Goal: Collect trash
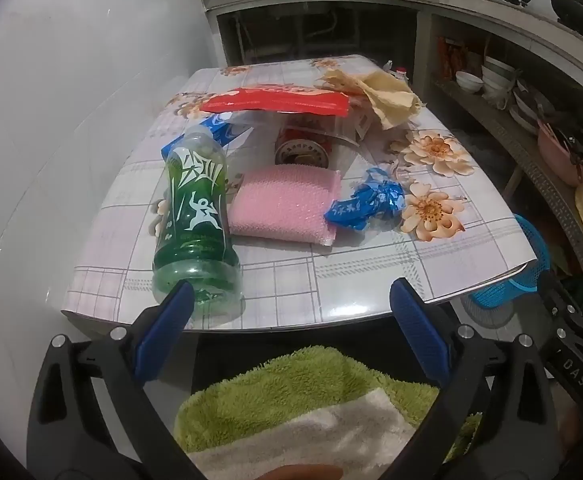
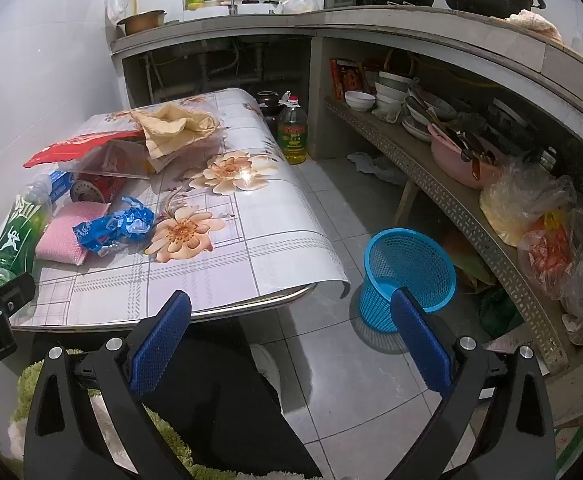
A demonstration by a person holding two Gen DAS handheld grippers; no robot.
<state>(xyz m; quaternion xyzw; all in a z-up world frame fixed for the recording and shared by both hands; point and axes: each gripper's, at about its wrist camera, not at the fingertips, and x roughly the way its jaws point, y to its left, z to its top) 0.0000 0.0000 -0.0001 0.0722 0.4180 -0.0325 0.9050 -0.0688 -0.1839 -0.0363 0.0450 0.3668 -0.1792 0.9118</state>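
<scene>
Left gripper is spread wide with nothing clamped, held over the near edge of the table; the right gripper is just as wide and empty, hung off the table's right side above the floor. So nothing's been picked up yet.

The trash is all piled on the flowered tablecloth. A green plastic bottle is lying on its side at the left, its base just beside the left gripper's left finger. A pink scrub sponge is sat right next to it, and a crumpled blue wrapper is touching the sponge's right edge. Behind those, a red can is tucked under a red-topped plastic bag, with a yellowish rag heaped at the back.

A blue mesh wastebasket is stood on the tiled floor, right of the table.
</scene>
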